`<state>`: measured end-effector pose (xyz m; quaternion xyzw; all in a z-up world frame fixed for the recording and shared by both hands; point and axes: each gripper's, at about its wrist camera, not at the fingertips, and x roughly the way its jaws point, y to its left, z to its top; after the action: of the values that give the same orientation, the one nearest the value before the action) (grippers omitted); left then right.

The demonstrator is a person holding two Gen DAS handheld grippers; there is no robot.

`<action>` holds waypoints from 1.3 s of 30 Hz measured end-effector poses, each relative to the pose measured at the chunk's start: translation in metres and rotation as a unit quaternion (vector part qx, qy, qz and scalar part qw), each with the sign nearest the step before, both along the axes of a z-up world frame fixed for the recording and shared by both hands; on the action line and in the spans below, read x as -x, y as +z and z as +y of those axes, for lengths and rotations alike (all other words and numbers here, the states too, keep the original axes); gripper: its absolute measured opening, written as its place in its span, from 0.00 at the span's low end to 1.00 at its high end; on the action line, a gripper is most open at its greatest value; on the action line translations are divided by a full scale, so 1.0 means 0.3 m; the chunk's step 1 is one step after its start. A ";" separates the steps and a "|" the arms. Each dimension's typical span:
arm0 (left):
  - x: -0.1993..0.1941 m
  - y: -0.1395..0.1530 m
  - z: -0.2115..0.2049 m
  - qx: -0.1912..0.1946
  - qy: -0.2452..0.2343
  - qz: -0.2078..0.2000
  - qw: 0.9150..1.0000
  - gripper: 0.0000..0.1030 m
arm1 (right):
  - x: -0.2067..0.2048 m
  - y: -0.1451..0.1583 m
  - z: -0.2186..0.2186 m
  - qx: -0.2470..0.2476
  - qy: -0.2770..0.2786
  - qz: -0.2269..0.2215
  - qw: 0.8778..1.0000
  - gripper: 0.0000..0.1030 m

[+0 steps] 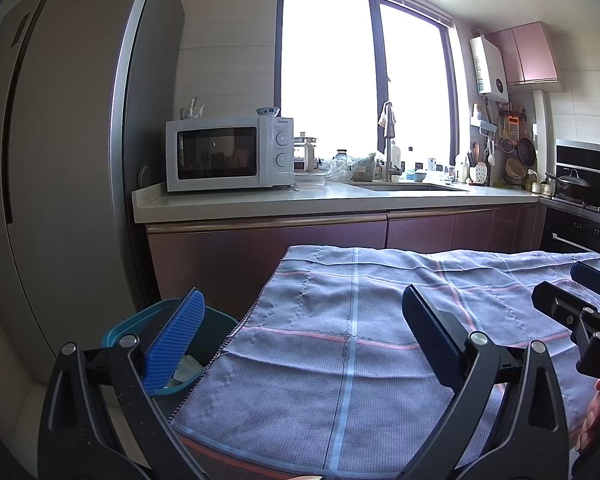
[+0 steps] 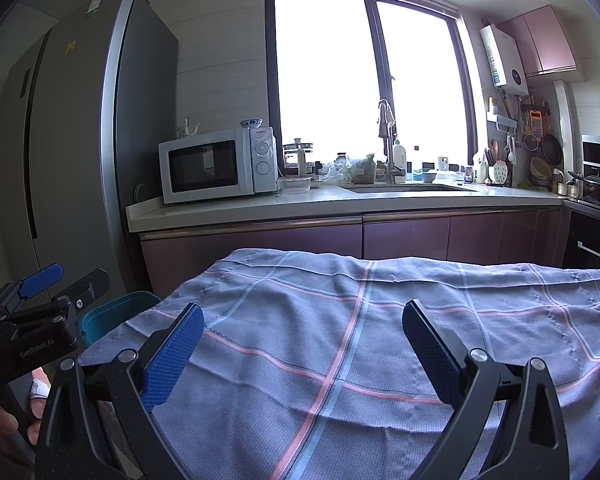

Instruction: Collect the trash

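Observation:
A teal trash bin (image 1: 216,322) stands on the floor at the table's left edge, with pale crumpled trash (image 1: 186,370) inside; its rim also shows in the right wrist view (image 2: 112,314). My left gripper (image 1: 304,328) is open and empty, its left finger over the bin, its right finger over the cloth. My right gripper (image 2: 304,344) is open and empty above the checked cloth (image 2: 360,320). Each gripper shows at the edge of the other's view: the right one (image 1: 580,296), the left one (image 2: 60,280). I see no trash on the cloth.
A blue-grey checked cloth (image 1: 380,312) covers the table. Behind it is a counter (image 1: 300,200) with a white microwave (image 1: 228,154), sink and faucet (image 1: 388,148). A tall fridge (image 1: 68,160) stands left, a stove (image 1: 584,192) right.

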<state>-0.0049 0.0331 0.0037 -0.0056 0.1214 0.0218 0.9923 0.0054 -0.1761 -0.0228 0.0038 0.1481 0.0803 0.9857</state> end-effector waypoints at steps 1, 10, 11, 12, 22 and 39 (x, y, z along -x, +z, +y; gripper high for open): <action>0.000 -0.001 -0.001 0.000 0.000 0.000 1.000 0.94 | 0.000 -0.001 0.000 0.000 0.000 0.000 1.000 0.93; 0.000 0.000 0.000 0.000 0.000 0.000 1.000 0.94 | -0.003 0.000 -0.003 0.000 0.002 0.001 1.000 0.93; 0.000 0.000 -0.001 0.001 0.000 0.001 1.000 0.94 | -0.003 0.000 -0.002 0.000 0.001 0.001 1.000 0.93; 0.000 0.001 0.001 0.002 -0.001 0.002 1.000 0.94 | -0.003 0.001 -0.002 0.001 0.001 0.001 1.000 0.93; -0.004 -0.007 -0.001 0.004 0.000 0.005 1.000 0.94 | -0.007 -0.001 -0.003 0.003 0.002 0.002 1.000 0.93; -0.028 -0.018 -0.001 0.010 -0.004 0.013 1.000 0.94 | -0.014 0.002 -0.017 0.001 0.001 0.005 1.000 0.93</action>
<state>0.0034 0.0327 -0.0016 -0.0151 0.1345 0.0168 0.9907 0.0096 -0.1813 -0.0223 0.0035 0.1528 0.0811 0.9849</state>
